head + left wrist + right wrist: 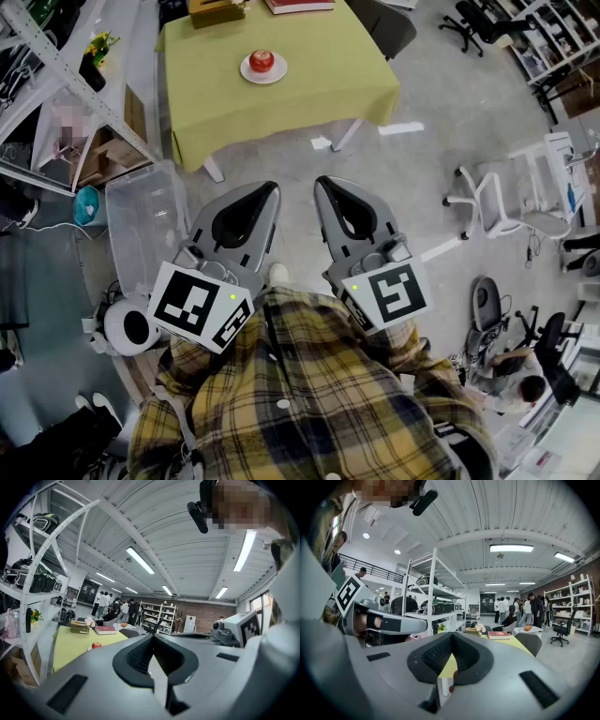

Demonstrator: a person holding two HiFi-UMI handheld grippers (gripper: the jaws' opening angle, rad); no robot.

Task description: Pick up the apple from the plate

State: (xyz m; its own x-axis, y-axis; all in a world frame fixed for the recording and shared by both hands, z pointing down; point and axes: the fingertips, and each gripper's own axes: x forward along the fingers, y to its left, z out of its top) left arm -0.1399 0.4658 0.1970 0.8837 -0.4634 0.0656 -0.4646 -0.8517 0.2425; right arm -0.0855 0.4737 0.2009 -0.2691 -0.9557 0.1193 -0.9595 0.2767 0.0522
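A red apple [262, 61] sits on a small white plate [247, 69] in the middle of a table with a yellow-green cloth [309, 84], far ahead of me. My left gripper [270, 191] and right gripper [322, 184] hang side by side over the floor, well short of the table, both shut and empty. In the left gripper view the apple [96, 645] shows small on the cloth [70, 651], left of the shut left gripper [153, 640]. In the right gripper view the right gripper [452, 638] is shut; yellow cloth [516, 642] lies beyond.
A clear plastic bin [141, 211] stands on the floor at the left, beside a metal shelf rack [56, 66]. A white chair frame [497, 202] is at the right. A red book [298, 6] and a box [216, 11] lie at the table's far edge. People [520, 609] stand far back.
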